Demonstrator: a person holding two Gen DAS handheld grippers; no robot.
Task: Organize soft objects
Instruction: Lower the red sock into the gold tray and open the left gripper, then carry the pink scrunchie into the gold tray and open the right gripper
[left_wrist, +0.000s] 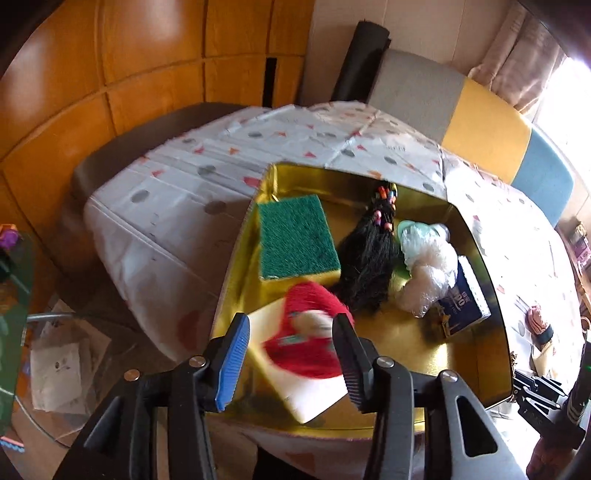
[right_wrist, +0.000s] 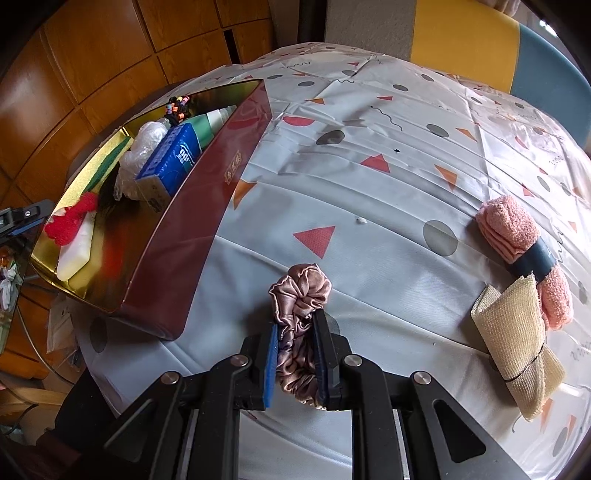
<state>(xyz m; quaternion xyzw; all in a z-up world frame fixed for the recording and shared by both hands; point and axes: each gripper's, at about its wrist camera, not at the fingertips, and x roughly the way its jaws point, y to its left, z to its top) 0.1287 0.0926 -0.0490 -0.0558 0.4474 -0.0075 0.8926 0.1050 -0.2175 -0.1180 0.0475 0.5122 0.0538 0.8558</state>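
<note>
A gold-lined box (left_wrist: 480, 236) with dark red outer walls (right_wrist: 192, 236) holds a green and yellow sponge (left_wrist: 297, 240), a black hair piece with coloured beads (left_wrist: 369, 254), a white plastic bag (left_wrist: 428, 273), a blue tissue pack (left_wrist: 465, 299), a white block (left_wrist: 310, 391) and a red soft object (left_wrist: 314, 332). My left gripper (left_wrist: 291, 362) is open above the red object, which is blurred. My right gripper (right_wrist: 295, 354) is shut on a pink satin scrunchie (right_wrist: 299, 295) just above the tablecloth.
A rolled pink towel with a dark band (right_wrist: 521, 243) and a beige cloth bundle (right_wrist: 517, 343) lie on the patterned tablecloth (right_wrist: 369, 184) at the right. A grey, yellow and blue chair back (left_wrist: 480, 125) stands behind the table. Wooden panels (left_wrist: 110, 74) are on the left.
</note>
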